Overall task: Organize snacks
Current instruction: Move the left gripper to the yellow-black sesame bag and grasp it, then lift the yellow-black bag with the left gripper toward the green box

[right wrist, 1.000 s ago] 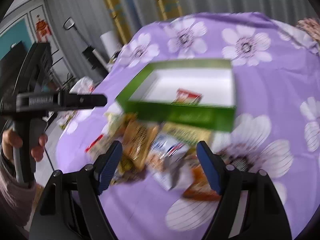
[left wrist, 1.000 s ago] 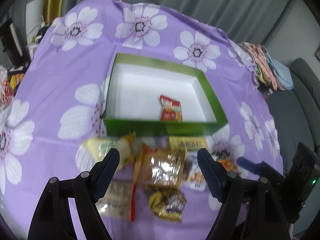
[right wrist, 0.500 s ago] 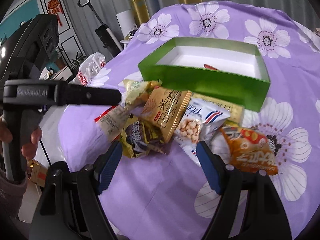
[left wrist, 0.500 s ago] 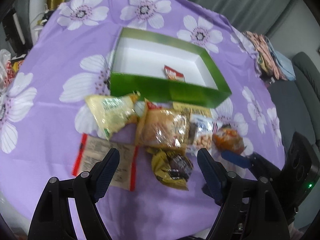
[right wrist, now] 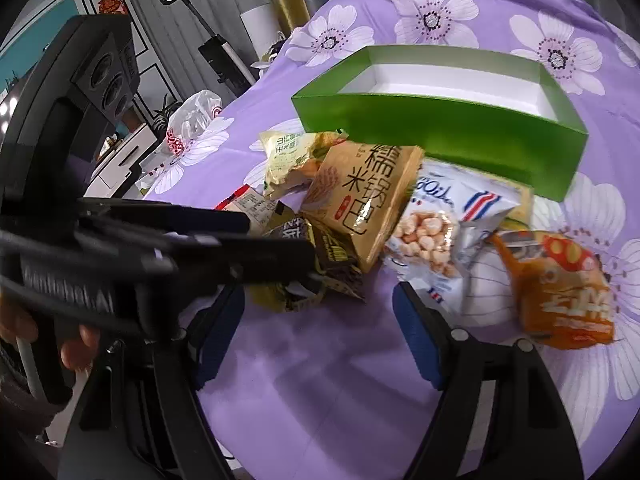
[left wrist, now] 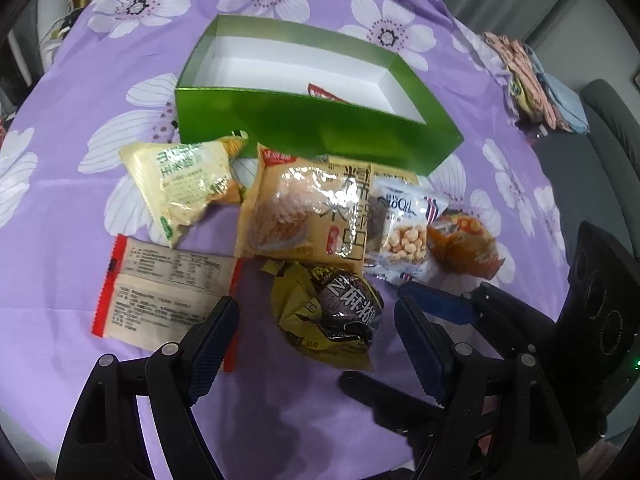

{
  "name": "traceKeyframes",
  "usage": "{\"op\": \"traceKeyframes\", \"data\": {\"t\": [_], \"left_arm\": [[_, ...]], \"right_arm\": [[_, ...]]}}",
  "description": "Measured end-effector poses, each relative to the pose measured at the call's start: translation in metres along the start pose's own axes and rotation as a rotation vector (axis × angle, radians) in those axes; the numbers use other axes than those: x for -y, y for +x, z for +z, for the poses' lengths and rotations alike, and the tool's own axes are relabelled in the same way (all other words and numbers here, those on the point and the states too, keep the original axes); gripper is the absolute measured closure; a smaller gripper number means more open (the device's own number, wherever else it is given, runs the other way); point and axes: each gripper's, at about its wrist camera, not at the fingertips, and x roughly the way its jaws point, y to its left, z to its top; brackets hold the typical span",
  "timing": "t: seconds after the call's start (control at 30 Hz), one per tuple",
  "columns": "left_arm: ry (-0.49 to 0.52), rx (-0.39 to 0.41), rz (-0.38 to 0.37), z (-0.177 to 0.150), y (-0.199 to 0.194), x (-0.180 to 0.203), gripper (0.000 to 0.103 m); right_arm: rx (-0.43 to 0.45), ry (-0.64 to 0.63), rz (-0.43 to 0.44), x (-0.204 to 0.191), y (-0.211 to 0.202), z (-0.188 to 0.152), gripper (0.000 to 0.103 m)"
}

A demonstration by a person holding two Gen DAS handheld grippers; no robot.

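Hovered with both tongs spread and empty, left gripper point(left wrist: 316, 340) over light, crinkly, slippery dark-and-gold packet point(left wrist: 332, 312), best pinched mid-body; right gripper point(right wrist: 320, 332) alongside.

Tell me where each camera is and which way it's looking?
Left wrist: rides the left gripper, facing the green box over the black sesame packet; its open jaws show, the right gripper beside it.
Right wrist: rides the right gripper, facing the peanut bag; open jaws, the left gripper crossing in.
Shared: the box, the snack pile, the purple flowered cloth.
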Motion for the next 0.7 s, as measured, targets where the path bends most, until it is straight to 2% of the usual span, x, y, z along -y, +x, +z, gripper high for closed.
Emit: {"op": "traceKeyframes", "data": {"t": [0.23,0.43,0.5,0.57,0.7], "left_arm": [[0.033,-0.011,0.030,-0.001,0.008,0.002,0.023],[0.043,-0.026,0.030,-0.003,0.014,0.006,0.029],[0.039,-0.032,0.021,-0.004,0.016,0.007,0.036],[0.037,-0.045,0.009,-0.005,0.020,0.008,0.046],[0.026,-0.064,-0.003,-0.007,0.024,0.009,0.054]], "right_arm": [[-0.010,0.002,0.025,0.000,0.012,0.003,0.026],[-0.032,-0.012,0.017,-0.002,0.021,0.004,0.038],[-0.033,-0.018,0.013,-0.003,0.022,0.004,0.042],[-0.035,-0.021,0.008,-0.002,0.022,0.004,0.046],[-0.034,-0.028,0.011,-0.003,0.022,0.002,0.051]]}}
